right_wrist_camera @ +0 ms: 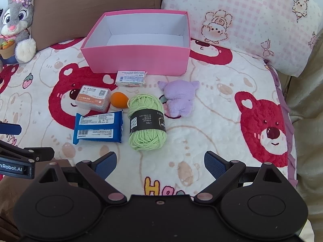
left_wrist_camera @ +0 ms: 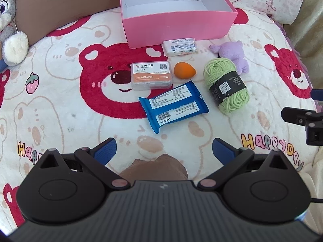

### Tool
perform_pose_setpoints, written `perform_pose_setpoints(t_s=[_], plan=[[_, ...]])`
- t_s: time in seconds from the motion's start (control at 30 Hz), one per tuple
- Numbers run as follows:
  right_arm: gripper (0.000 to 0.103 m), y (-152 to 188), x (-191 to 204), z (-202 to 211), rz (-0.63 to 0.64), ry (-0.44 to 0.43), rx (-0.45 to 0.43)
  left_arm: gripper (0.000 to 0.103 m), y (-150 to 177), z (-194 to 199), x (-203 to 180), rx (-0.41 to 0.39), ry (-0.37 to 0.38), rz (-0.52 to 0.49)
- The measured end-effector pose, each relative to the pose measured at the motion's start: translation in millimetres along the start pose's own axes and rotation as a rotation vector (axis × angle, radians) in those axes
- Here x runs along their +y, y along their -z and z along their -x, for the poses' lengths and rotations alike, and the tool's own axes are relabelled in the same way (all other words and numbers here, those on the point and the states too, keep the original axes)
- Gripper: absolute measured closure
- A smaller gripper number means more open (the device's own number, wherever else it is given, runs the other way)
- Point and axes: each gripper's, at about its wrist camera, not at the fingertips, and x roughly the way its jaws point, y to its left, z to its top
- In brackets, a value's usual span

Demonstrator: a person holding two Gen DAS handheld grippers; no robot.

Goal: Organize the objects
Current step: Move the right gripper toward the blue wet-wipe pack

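I hold my left gripper (left_wrist_camera: pixel 164 148) low over the bear-print blanket (left_wrist_camera: pixel 60 104), its blue pads (left_wrist_camera: pixel 106 150) spread wide with nothing between them. My right gripper (right_wrist_camera: pixel 160 162) hangs the same way, fingers far apart and empty, above the blanket's coloured lettering.

The pink box (right_wrist_camera: pixel 139 60) is my landmark. It sits open at the far side of the blanket, its white inside bare. Just in front of its near wall, almost touching it, lies a small white packet (right_wrist_camera: pixel 130 78) with printed text. Nearer to me than that, and to the left of the box's middle, rests a clear plastic case (right_wrist_camera: pixel 93 98) with an orange label. An orange egg-shaped sponge (right_wrist_camera: pixel 119 100) lies just beside the case, on its right. In front of the case, farther from the box, the blue wipes pack (right_wrist_camera: pixel 98 128) lies flat with its barcode side up. To the right of the pack is a skein of light green yarn (right_wrist_camera: pixel 146 122) with a dark paper band around its middle; it is close to the sponge. A small purple plush toy (right_wrist_camera: pixel 178 97) lies in front of the box's right corner, just behind and to the right of the yarn.

Left of the box, a grey plush rabbit (right_wrist_camera: pixel 15 22) leans against a brown cushion (right_wrist_camera: pixel 60 14). Right of the box lies a pink checked pillow (right_wrist_camera: pixel 252 26).
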Motion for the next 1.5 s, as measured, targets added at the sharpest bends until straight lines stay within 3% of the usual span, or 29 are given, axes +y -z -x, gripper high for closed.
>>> perform_pose_setpoints(t_s=[0.77, 0.9, 1.03, 1.2, 1.3, 1.37, 1.5], plan=[[0.007, 1, 4, 4, 0.009, -0.015, -0.002, 0.000, 0, 5, 8, -0.006, 0.006, 0.009], [0.007, 1, 4, 4, 0.010, -0.017, -0.005, 0.000, -2, 3, 16, 0.017, 0.041, 0.022], [0.007, 0, 8, 13, 0.022, -0.087, -0.073, 0.002, -9, 7, 29, 0.025, 0.047, 0.013], [0.007, 4, 25, 23, 0.088, -0.201, -0.255, 0.003, -21, 20, 46, -0.018, -0.015, -0.032], [0.007, 9, 40, 20, 0.156, -0.229, -0.347, 0.003, -27, 23, 59, -0.044, -0.003, -0.033], [0.007, 10, 45, 11, 0.157, -0.264, -0.358, 0.003, -30, 22, 66, -0.065, 0.010, -0.017], [0.007, 7, 57, -17, 0.158, -0.344, -0.261, 0.003, -34, 12, 71, -0.104, 0.019, -0.027]])
